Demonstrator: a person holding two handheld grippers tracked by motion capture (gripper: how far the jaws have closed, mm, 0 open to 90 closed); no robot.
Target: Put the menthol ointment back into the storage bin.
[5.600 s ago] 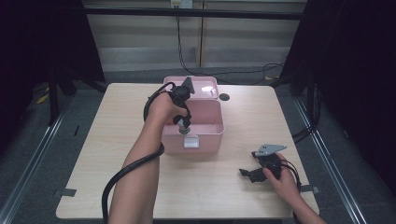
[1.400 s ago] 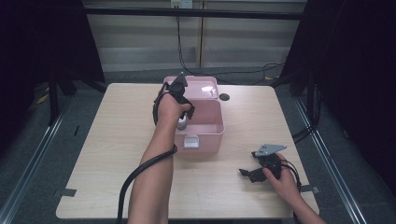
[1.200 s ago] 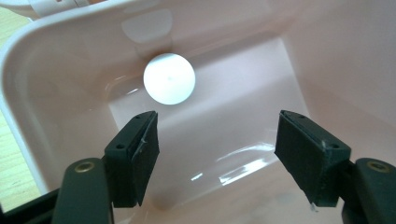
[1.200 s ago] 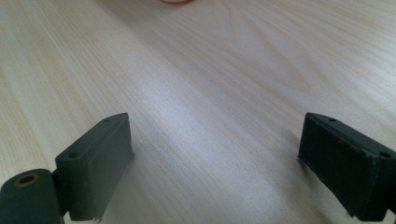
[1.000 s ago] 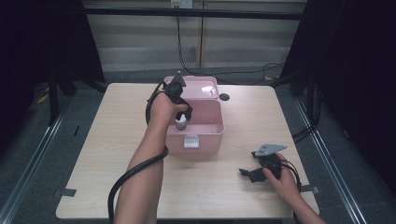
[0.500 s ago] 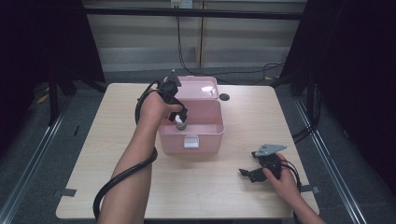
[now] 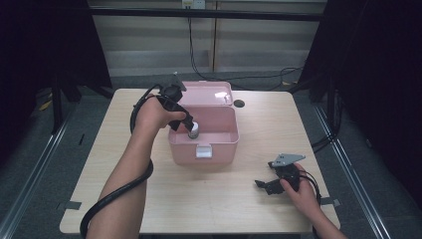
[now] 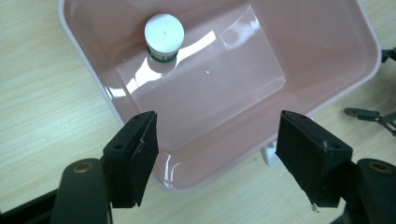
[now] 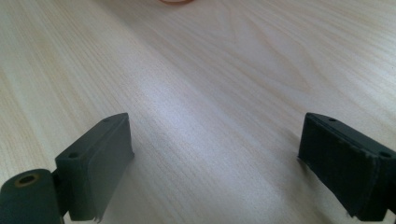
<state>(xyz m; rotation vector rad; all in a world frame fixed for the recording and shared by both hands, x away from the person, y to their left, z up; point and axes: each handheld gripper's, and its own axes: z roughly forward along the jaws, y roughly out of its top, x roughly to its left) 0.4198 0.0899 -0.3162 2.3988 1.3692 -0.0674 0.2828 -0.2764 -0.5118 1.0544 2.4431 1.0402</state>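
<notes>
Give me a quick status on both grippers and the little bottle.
Left gripper open, empty, above the pink box. Right gripper open, empty, low over the table. White-capped bottle upright inside the box. Nothing in the way.

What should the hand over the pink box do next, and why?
Probably lift the left gripper clear of the pink box. Its jaws are open with nothing between them, and the little white-capped bottle stands upright inside the box, so that job looks done. Next might be the open lid.
</notes>
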